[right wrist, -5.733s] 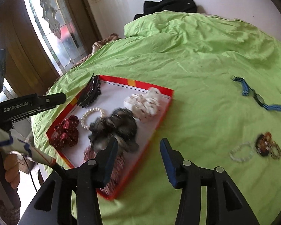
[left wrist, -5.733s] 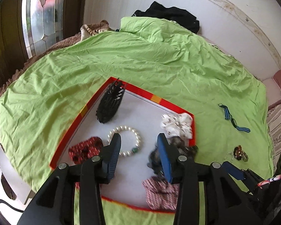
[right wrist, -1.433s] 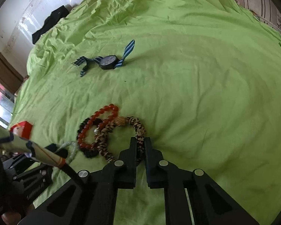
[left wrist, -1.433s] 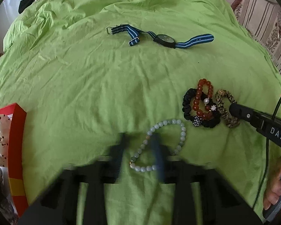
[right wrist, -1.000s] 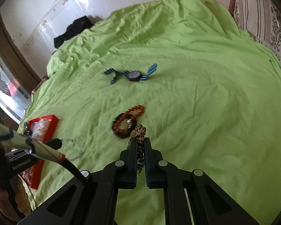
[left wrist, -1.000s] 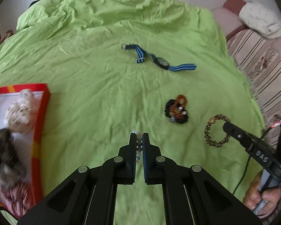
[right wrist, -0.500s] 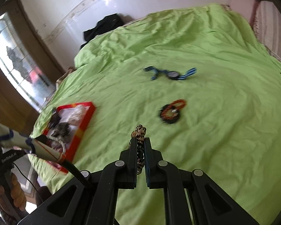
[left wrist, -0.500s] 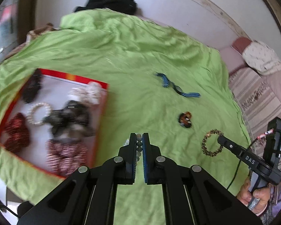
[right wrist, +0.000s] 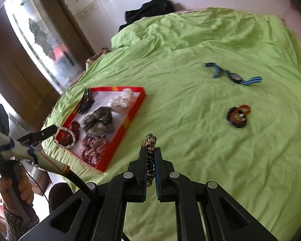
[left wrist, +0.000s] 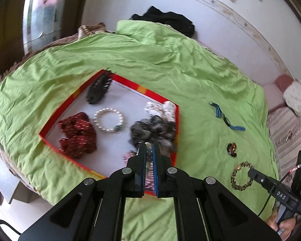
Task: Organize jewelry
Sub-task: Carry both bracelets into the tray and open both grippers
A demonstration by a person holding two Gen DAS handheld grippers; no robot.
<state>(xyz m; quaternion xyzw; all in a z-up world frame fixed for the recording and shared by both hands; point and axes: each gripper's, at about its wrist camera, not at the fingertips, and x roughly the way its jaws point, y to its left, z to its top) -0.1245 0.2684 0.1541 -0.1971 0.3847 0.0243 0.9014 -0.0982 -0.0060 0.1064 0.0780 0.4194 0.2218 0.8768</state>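
Jewelry first, left wrist view: your left gripper (left wrist: pixel 148 150) has its fingers pinched on a pale bead bracelet (left wrist: pixel 148 148), held over the near right corner of the red tray (left wrist: pixel 156 96) on the bed (left wrist: pixel 170 60).

Right wrist view: your right gripper (right wrist: pixel 150 152) fingers are clamped on the leopard-print bracelet (right wrist: pixel 150 140), just right of the tray, above the bed.

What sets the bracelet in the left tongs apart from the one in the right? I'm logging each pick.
The left tongs pinch a pale round-bead bracelet; the right tongs pinch a leopard-print band. The pale bracelet hangs over the red tray; the leopard band hangs over green sheet. Both are clamped between shut tongs.
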